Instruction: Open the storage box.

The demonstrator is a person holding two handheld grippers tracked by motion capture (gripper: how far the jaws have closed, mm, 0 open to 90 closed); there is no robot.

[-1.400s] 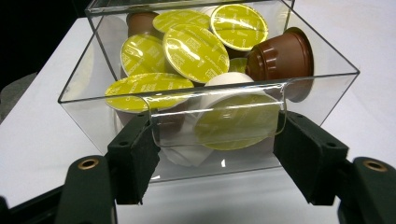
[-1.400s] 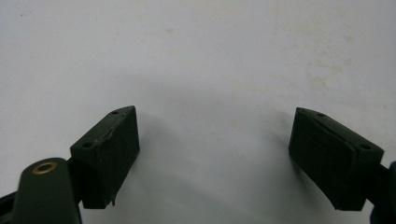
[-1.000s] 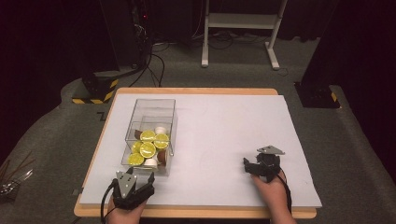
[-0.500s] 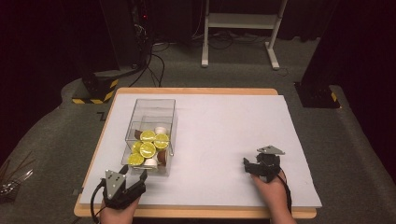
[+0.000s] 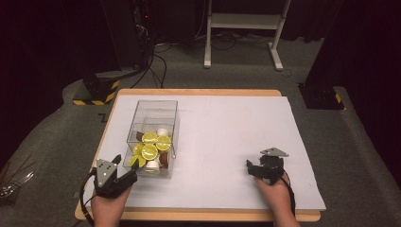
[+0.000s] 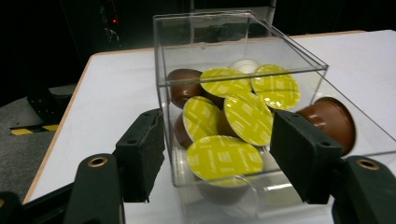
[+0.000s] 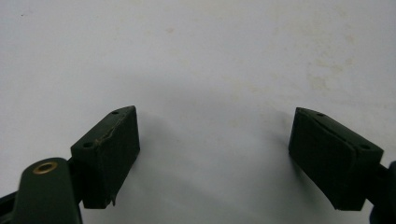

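Left gripper (image 5: 124,169) shifted left, fingers closing, astride clear box (image 5: 153,127) corner, ungripped | right gripper (image 5: 255,169) open, empty | capsules (image 5: 150,151) untouched

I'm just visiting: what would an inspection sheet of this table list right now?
Surface: white sheet over a wooden table.
Job's things: clear box of coffee capsules, yellow-green lids.
Clutter: nothing seen.
Grippers: left gripper open, jaws just been closing either side of the box's near end; right gripper open over bare sheet.
Cables: black cables on the floor behind.
Surroundings: dark room, white stand.
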